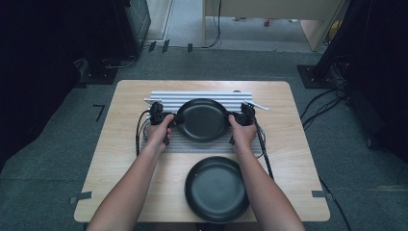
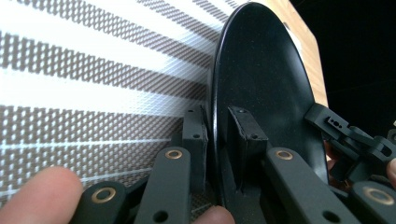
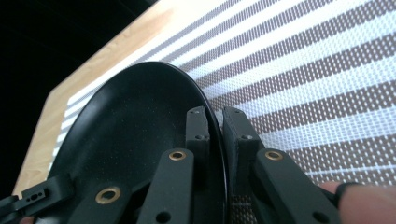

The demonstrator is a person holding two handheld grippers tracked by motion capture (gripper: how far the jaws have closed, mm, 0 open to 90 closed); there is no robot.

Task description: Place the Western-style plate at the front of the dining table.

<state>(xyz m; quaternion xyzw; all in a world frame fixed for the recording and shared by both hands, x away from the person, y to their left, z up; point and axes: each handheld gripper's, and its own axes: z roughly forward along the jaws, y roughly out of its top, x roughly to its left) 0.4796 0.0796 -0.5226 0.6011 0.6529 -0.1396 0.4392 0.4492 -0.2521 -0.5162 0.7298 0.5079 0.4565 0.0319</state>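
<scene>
A black plate (image 1: 202, 119) sits over a striped mat (image 1: 163, 96) at the middle of the table, held from both sides. My left gripper (image 1: 174, 120) is shut on the plate's left rim, and my right gripper (image 1: 232, 119) is shut on its right rim. In the left gripper view the two pads of the left gripper (image 2: 217, 116) clamp the thin edge of the plate (image 2: 266, 79), with the right gripper (image 2: 345, 135) beyond. In the right gripper view the right gripper (image 3: 215, 116) pinches the rim of the plate (image 3: 135, 121) the same way.
A second black plate (image 1: 216, 189) lies on the wooden table (image 1: 125, 168) near its front edge, between the person's forearms. Cables trail from both grippers across the mat. Dark stands and more cables stand on the carpet around the table.
</scene>
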